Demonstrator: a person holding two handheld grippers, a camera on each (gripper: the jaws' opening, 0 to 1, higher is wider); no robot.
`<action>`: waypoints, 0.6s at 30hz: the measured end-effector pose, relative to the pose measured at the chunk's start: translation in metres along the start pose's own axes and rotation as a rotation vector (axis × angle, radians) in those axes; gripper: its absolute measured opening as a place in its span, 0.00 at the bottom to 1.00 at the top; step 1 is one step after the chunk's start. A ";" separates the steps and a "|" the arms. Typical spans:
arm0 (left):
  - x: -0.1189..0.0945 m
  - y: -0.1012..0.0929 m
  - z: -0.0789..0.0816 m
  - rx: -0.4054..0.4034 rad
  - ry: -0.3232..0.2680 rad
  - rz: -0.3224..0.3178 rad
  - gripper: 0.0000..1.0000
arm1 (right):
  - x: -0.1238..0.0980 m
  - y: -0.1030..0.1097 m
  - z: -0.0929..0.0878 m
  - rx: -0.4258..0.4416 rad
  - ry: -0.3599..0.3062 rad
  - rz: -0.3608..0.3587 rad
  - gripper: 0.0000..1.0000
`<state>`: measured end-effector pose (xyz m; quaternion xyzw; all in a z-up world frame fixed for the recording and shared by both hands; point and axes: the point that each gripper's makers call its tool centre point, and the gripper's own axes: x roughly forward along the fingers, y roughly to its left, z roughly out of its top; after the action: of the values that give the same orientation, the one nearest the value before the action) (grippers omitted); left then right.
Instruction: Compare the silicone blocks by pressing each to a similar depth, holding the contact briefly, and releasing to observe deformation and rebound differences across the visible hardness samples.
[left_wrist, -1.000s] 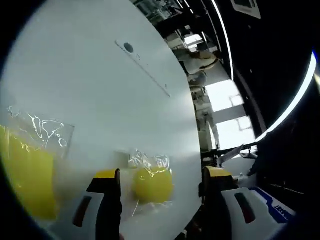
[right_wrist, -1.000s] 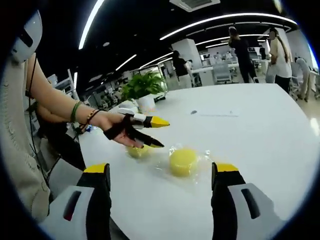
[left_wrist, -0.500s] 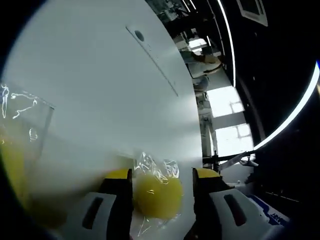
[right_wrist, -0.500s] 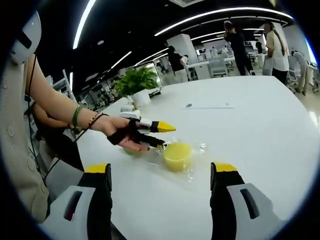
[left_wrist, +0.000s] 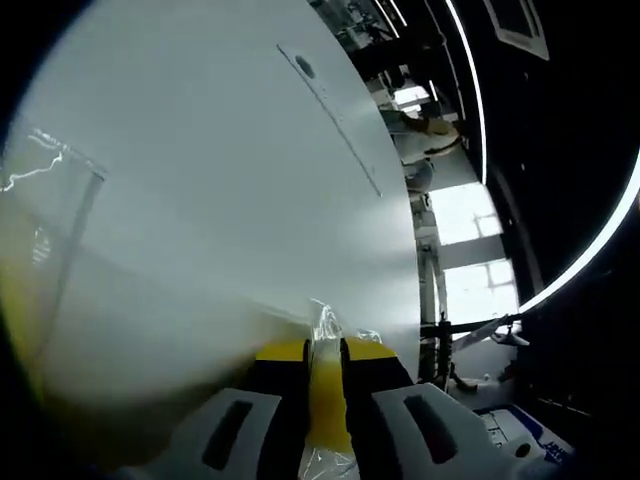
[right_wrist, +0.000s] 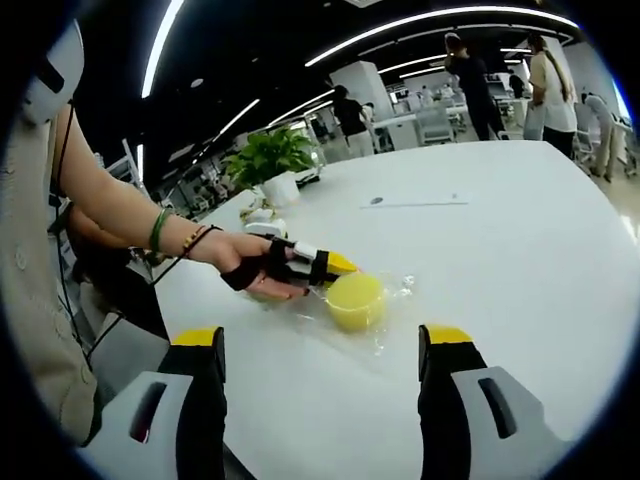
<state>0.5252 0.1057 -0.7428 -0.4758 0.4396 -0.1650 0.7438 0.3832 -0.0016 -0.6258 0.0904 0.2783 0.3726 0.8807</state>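
Here, line by line:
Left claw (left_wrist: 325, 365): its yellow-tipped jaws stand narrow, squeezed onto a small yellow silicone block (left_wrist: 327, 405) in clear wrap, which shows as a thin strip between them.
Left claw from the right gripper view (right_wrist: 335, 266): held in a person's hand (right_wrist: 240, 265), lying low over the white table (right_wrist: 520, 250) with its tips just beside the round yellow block (right_wrist: 355, 300); the pinched small block cannot be made out here.
Round yellow block: sits on the table inside crinkled clear wrap (right_wrist: 385, 325), ahead of the right claw and between the lines of its jaws, well apart from both.
Right claw (right_wrist: 325, 345): jaws wide, nothing between them, held above the near table edge.
Large yellow block (left_wrist: 25, 330): blurred, in clear wrap, at the left edge of the left gripper view, off to the side of the left claw.
Potted plant (right_wrist: 268, 160): stands at the far table edge.
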 end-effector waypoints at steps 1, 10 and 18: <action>0.001 0.000 0.000 -0.006 -0.002 -0.004 0.06 | 0.000 0.000 0.000 0.000 -0.001 0.001 0.73; 0.004 -0.006 -0.003 0.053 0.007 -0.015 0.00 | -0.001 -0.001 0.000 -0.004 -0.002 -0.006 0.73; 0.000 -0.024 -0.003 0.109 0.020 -0.045 0.00 | -0.005 0.002 0.001 -0.007 -0.010 -0.013 0.72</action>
<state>0.5270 0.0920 -0.7225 -0.4429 0.4265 -0.2101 0.7601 0.3805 -0.0036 -0.6222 0.0875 0.2733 0.3672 0.8848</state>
